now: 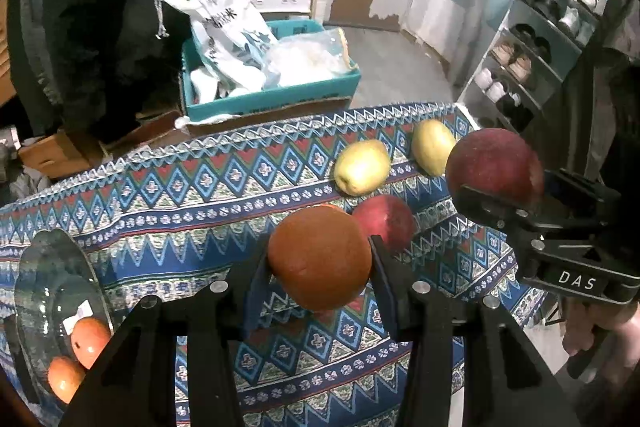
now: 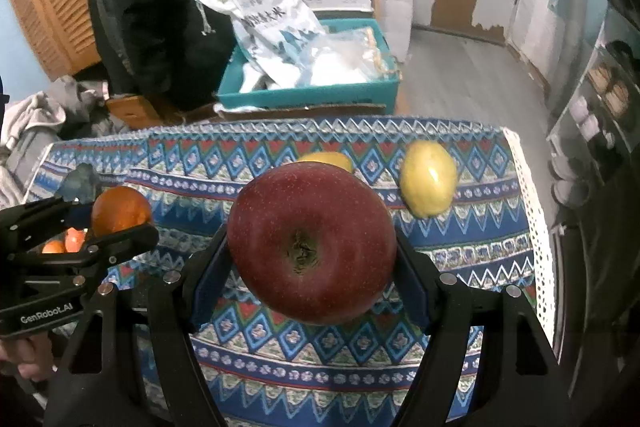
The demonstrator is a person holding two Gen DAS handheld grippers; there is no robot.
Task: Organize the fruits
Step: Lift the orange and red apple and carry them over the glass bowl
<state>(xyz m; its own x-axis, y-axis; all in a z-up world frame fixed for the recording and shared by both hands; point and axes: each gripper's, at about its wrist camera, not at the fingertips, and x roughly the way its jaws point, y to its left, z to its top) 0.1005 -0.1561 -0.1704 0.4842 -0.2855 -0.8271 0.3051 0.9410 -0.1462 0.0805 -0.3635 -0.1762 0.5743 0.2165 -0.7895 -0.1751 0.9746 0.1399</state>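
Observation:
My left gripper [image 1: 320, 259] is shut on an orange [image 1: 318, 257] and holds it above the patterned tablecloth [image 1: 192, 187]. My right gripper [image 2: 312, 251] is shut on a big red apple [image 2: 312, 243], also lifted; it shows at the right in the left wrist view [image 1: 494, 167]. A second red apple [image 1: 386, 223] and two yellow-green pears [image 1: 362, 167] [image 1: 432, 147] lie on the cloth. A glass bowl [image 1: 48, 279] at the left holds two oranges [image 1: 90, 341]. The left gripper with its orange [image 2: 120, 209] shows at the left in the right wrist view.
Beyond the table's far edge stands a teal box [image 1: 272, 99] with bags. A shoe rack [image 1: 532, 59] is at the right. A dark coat [image 1: 88, 19] hangs at the left. The table's right edge [image 2: 536, 227] has a white lace trim.

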